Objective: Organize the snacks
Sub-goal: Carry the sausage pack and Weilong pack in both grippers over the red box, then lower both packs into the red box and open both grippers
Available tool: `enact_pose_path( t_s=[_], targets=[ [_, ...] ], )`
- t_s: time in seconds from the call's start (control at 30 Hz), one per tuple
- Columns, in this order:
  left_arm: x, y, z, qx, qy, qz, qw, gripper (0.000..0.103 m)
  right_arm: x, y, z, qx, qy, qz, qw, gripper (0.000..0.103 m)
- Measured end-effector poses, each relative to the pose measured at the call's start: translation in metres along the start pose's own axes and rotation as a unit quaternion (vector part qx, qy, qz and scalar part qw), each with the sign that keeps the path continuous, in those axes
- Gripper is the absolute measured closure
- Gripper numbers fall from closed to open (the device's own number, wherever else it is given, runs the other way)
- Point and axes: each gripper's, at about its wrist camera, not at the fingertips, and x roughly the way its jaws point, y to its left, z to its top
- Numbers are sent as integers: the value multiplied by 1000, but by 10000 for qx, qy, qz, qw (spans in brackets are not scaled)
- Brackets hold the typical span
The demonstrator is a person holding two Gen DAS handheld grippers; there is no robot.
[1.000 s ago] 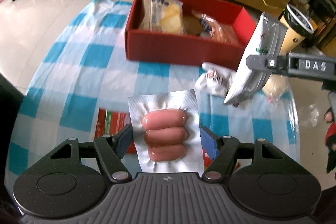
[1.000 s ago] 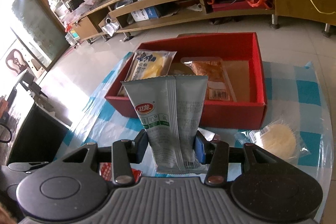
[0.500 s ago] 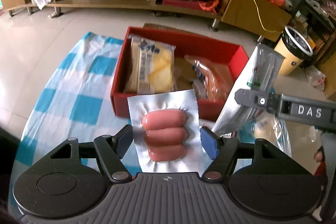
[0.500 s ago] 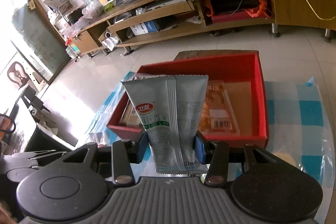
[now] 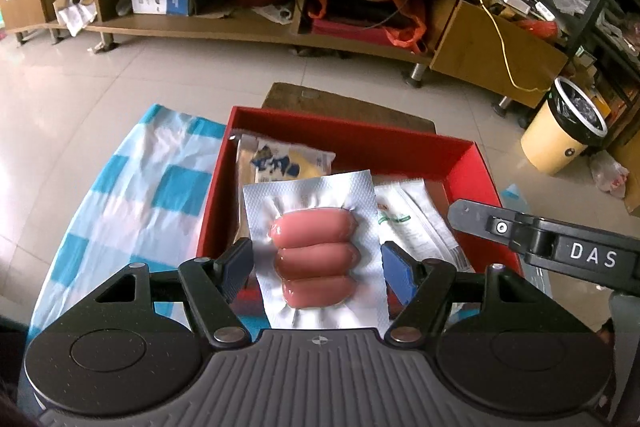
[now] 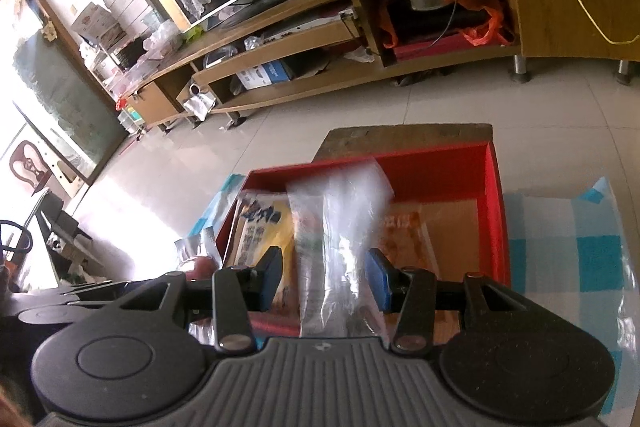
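Over the red box [image 5: 472, 163], left claw [image 5: 316, 263] clamps sausages [image 5: 314, 259]; right claw [image 6: 324, 279] spread, pouch [image 6: 340, 227] dropping: lower sausages gently beside it.

Since a second ago both grippers are carried forward over the red box [image 5: 472, 163], the sausage pack [image 5: 316, 251] now hanging above its near wall, while the right gripper [image 6: 326, 277] spreads its jaws and the silver pouch [image 6: 340, 227], blurred, drops into the box.
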Motion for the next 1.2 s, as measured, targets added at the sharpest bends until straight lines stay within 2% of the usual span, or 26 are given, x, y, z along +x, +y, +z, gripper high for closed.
enact_pose_path(
  t_s=[0.4,0.47,0.57,0.7,1.03,1.2],
  targets=[
    [37,1,13,-29,222,243,9995,28,23,-7,3,15,230,-205,9995,58],
    [37,-1,14,4,179,283,9994,26,25,-6,2,-38,258,-269,9993,58],
    [33,-3,15,60,47,297,9995,16,25,-5,1,-124,246,-356,9990,58],
    [29,-6,13,167,-24,387,9991,15,25,-5,-1,-124,284,-403,9987,58],
    [20,4,3,3,78,356,9993,12,28,-2,-11,-409,549,-649,9955,57],
    [18,2,0,46,99,328,9994,12,30,-6,-14,-463,586,-790,9941,53]
  ],
)
